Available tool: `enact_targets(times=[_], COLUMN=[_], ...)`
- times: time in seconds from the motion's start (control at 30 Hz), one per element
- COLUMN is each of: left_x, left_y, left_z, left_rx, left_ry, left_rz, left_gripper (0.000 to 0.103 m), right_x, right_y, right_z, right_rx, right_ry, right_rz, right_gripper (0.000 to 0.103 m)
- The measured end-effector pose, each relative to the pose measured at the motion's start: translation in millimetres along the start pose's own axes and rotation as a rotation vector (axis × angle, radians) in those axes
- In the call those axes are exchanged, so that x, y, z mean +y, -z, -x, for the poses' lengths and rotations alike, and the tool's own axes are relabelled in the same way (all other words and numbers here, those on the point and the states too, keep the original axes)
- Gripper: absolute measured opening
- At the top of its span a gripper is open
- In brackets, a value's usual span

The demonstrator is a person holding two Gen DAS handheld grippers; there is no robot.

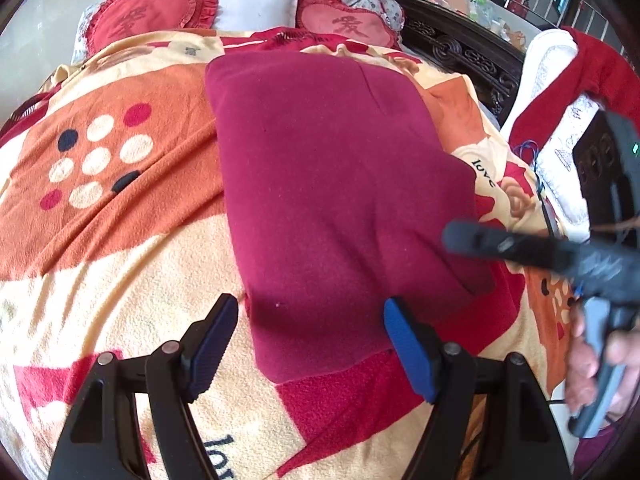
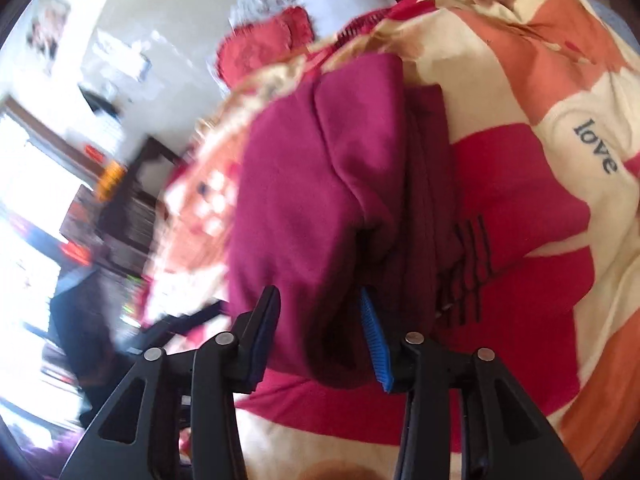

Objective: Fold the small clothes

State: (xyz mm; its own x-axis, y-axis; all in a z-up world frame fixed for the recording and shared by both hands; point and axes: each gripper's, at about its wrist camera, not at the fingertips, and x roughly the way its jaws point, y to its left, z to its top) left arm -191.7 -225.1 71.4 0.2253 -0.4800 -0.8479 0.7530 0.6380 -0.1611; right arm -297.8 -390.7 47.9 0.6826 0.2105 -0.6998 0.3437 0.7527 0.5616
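A folded maroon fleece garment (image 1: 344, 200) lies flat on the orange, cream and red patterned blanket (image 1: 120, 240). Left tongs (image 1: 310, 344) gape, empty; right tongs (image 2: 320, 340) likewise parted, straddling its edge.

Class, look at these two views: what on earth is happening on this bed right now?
A person is folding a dark red garment laid on a patterned blanket on a bed. The left hand-held gripper hovers open over the garment's near edge, gripping nothing. The right hand-held gripper is open too, its fingers either side of a raised fold of the garment; whether they touch it is unclear, since that view is blurred. The garment already looks partly folded into a rough rectangle.
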Motion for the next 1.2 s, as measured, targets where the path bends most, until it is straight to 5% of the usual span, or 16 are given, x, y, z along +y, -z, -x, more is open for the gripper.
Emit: enact_targets(times=[0.03, 0.17, 0.3, 0.43, 0.5, 0.8, 1.0, 1.2], left_x=[0.2, 2.0, 5.2, 1.4, -1.6, -7.3, -3.7, -5.5], left_y=[-0.6, 1.7, -1.4, -6.2, -10.6, -33.4, -44.7, -44.9], left_z=[1.7, 8.5, 0.5, 5.2, 4.3, -3.8, -13.2, -21.8], left_rx=[-0.001, -0.023, 0.008, -0.027, -0.04, -0.064, -0.067, -0.059], left_ry=[0.003, -0.002, -0.011, -0.024, -0.04, -0.123, -0.145, -0.155], left_rz=[0.0, -0.013, 0.017, -0.005, -0.022, -0.034, -0.032, -0.045], left_gripper=[0.079, 0.079, 0.079, 0.079, 0.079, 0.079, 0.082, 0.084], right_x=[0.1, -0.1, -13.3, -8.7, -10.3, 28.7, 18.8, -15.9], right_y=[1.4, 12.0, 18.1, 12.8, 3.1, -42.7, -42.4, -31.3], right_z=[-2.8, 22.3, 2.3, 15.7, 26.8, 28.8, -9.4, -13.8], right_rx=[0.008, -0.048, 0.025, 0.003, -0.03, -0.173, -0.09, -0.093], right_ry=[0.035, 0.091, 0.119, 0.1, 0.073, 0.154, 0.284, 0.26], right_rz=[0.025, 0.082, 0.064, 0.071, 0.043, 0.144, 0.19, 0.084], right_gripper=[0.0, 0.0, 0.0, 0.0, 0.01, 0.011, 0.011, 0.024])
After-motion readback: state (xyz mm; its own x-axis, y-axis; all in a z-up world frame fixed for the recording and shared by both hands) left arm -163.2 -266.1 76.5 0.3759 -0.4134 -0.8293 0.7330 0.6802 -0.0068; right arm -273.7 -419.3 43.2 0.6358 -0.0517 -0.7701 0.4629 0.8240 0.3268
